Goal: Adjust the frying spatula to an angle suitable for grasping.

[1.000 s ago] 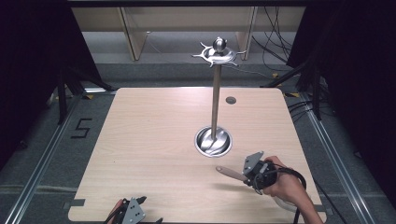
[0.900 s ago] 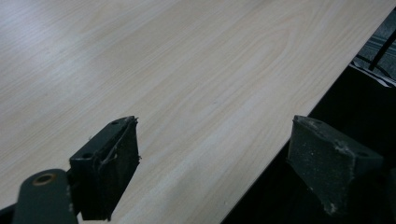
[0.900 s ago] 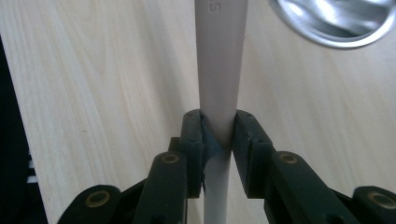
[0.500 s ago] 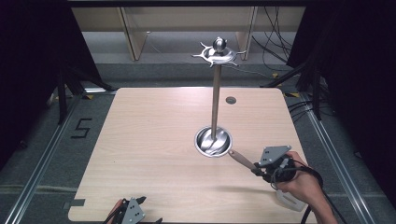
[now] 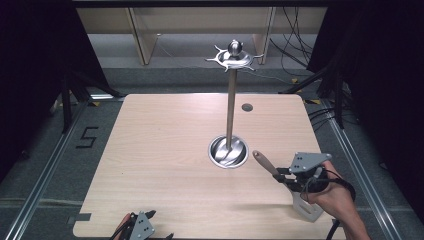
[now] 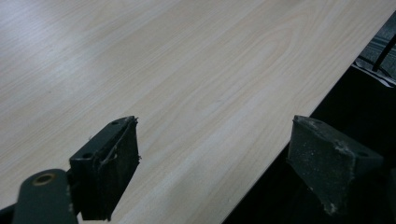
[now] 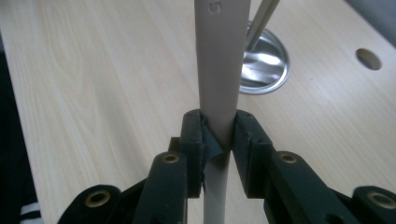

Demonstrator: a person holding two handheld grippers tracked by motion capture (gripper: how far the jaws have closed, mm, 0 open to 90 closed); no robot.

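Note:
A person's right hand holds my right gripper [image 5: 286, 178] above the table's front right part. It is shut on the beige handle of a kitchen utensil [image 5: 265, 163]. The handle tip points up and left toward the metal stand's round base [image 5: 228, 151], and a silvery flat head [image 5: 307, 208] hangs below the hand. In the right gripper view the handle [image 7: 219, 70] runs straight up between the pads of my right gripper [image 7: 218, 135], with the base [image 7: 266, 65] behind it. The stand's pole carries a hooked crown [image 5: 234, 57]. My left gripper [image 5: 137, 227] [image 6: 215, 163] rests open at the front left edge, nothing between its jaws.
The light wooden table [image 5: 165, 150] has a small round hole [image 5: 246, 107] at its back right. Dark floor with rails surrounds it, and cables lie at the far right. A shelf unit [image 5: 145, 35] stands behind the table.
My right gripper has lifted with the utensil and drifted right. The handle, which lay low near the table, now tilts up toward the stand's base. The left gripper has stayed put.

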